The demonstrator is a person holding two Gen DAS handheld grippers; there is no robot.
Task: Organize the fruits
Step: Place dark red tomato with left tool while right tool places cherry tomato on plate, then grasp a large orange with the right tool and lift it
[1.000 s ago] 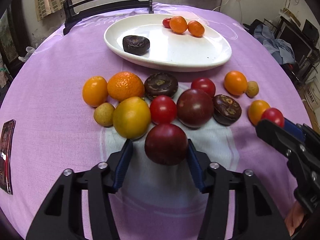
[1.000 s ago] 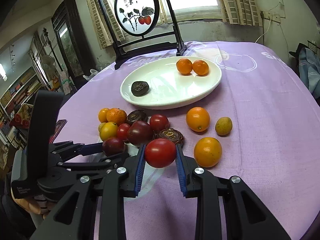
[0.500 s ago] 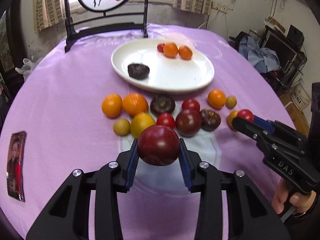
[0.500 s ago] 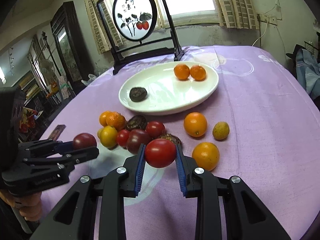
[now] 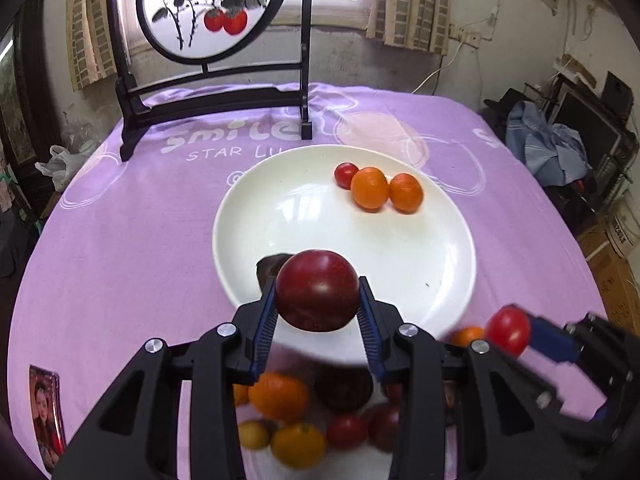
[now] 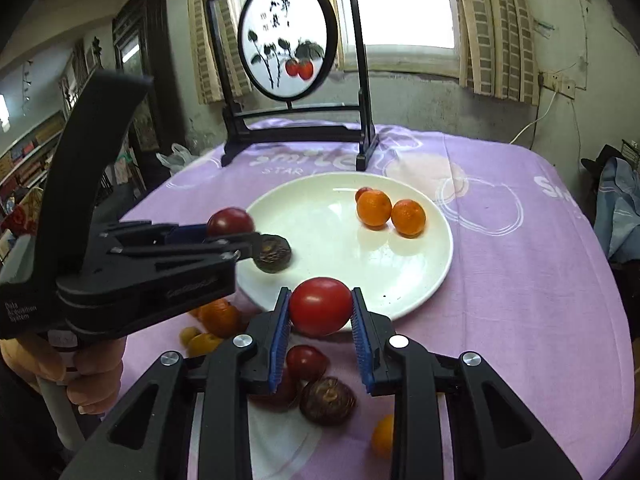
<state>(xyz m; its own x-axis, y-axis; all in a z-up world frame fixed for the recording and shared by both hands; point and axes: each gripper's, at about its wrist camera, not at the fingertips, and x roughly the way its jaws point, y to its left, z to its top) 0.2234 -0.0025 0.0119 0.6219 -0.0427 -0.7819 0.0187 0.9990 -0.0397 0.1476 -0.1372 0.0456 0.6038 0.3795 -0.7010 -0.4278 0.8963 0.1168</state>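
Observation:
My left gripper (image 5: 318, 312) is shut on a dark red plum (image 5: 317, 290), held in the air over the near rim of the white plate (image 5: 400, 256). In the right wrist view that left gripper (image 6: 236, 240) carries the plum (image 6: 230, 221) above the plate's left edge. My right gripper (image 6: 320, 322) is shut on a bright red tomato (image 6: 320, 306), raised at the near edge of the plate (image 6: 320, 220). On the plate lie two oranges (image 5: 370, 188), a small red tomato (image 5: 345, 174) and a dark wrinkled fruit (image 6: 274, 252).
Several loose fruits lie on the purple cloth below the grippers: oranges (image 5: 278, 396), yellow ones (image 5: 298, 444), red tomatoes (image 6: 306, 362) and dark ones (image 6: 328, 400). A framed round painting (image 5: 208, 8) stands behind the plate. A photo card (image 5: 44, 400) lies at the left.
Both grippers rose and moved forward from the fruit pile toward the plate. The left one closed on the dark plum and lifted it; the right one kept its hold on the red tomato.

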